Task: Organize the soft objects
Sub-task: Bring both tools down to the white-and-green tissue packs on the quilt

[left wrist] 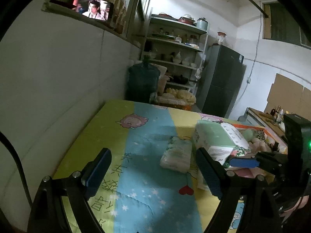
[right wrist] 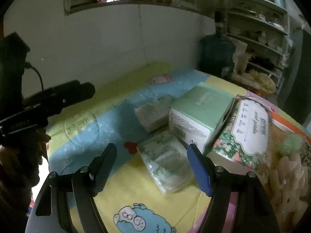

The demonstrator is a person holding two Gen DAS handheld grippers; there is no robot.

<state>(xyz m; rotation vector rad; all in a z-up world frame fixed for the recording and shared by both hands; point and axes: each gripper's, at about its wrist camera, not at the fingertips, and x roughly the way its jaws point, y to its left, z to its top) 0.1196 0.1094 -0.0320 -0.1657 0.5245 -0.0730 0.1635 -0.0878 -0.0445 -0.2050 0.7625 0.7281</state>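
Observation:
Several soft tissue packs lie on a cartoon-print cloth [left wrist: 147, 139]. A clear-wrapped pack [left wrist: 176, 156] lies ahead of my left gripper [left wrist: 153, 170], which is open and empty. In the right wrist view it [right wrist: 155, 112] lies further back. A second clear-wrapped pack [right wrist: 167, 163] lies between the open fingers of my right gripper [right wrist: 151, 167], nearer the blue right finger. A green pack [right wrist: 200, 112] and a floral pack [right wrist: 250, 126] lean behind it. The green pack [left wrist: 215, 137] also shows in the left wrist view, with my right gripper [left wrist: 245, 163] beside it.
An orange-rimmed tray [right wrist: 285, 124] at the right holds a plush toy [right wrist: 291, 165]. A white wall runs along the table's left side. A blue water jug [left wrist: 142, 79], shelves [left wrist: 175, 54] and a dark fridge [left wrist: 223, 81] stand behind the table.

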